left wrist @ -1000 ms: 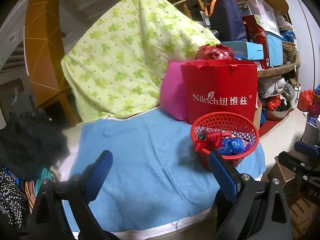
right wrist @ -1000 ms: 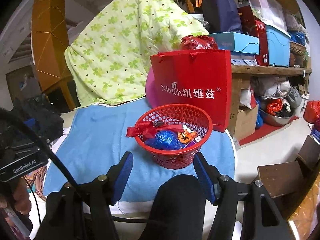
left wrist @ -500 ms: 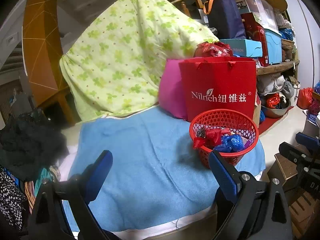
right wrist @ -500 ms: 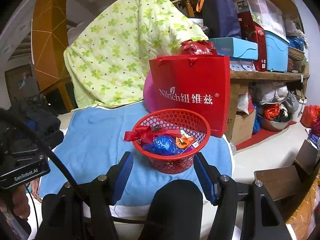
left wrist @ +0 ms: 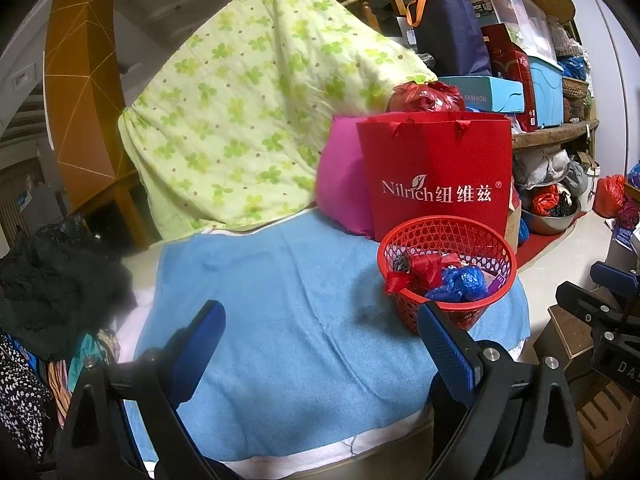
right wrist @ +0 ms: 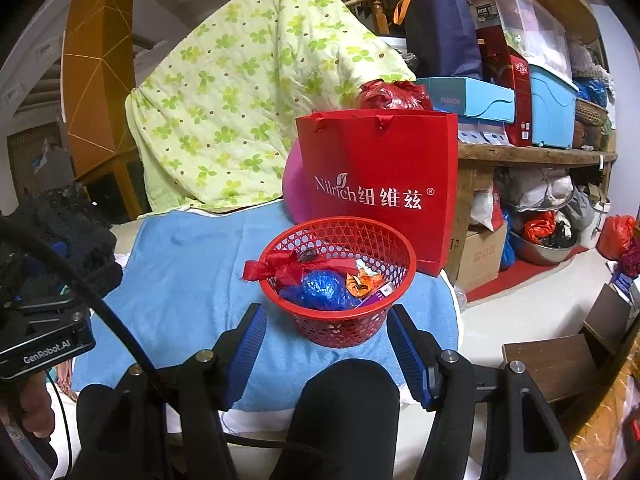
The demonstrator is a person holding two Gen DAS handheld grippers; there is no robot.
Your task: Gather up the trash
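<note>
moved: basically nothing, both grippers hang where they were
left gripper: jaws apart, empty
right gripper: apart, empty
basket: trash inside, near towel's right edge
risk: bump knocks basket off that edge

black tongs, ribbed blue pads

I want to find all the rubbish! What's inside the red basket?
Inside the red basket you can see a crumpled blue wrapper, a red ribbon bow, an orange wrapper and a purple packet. Anything underneath them is covered up.
</note>
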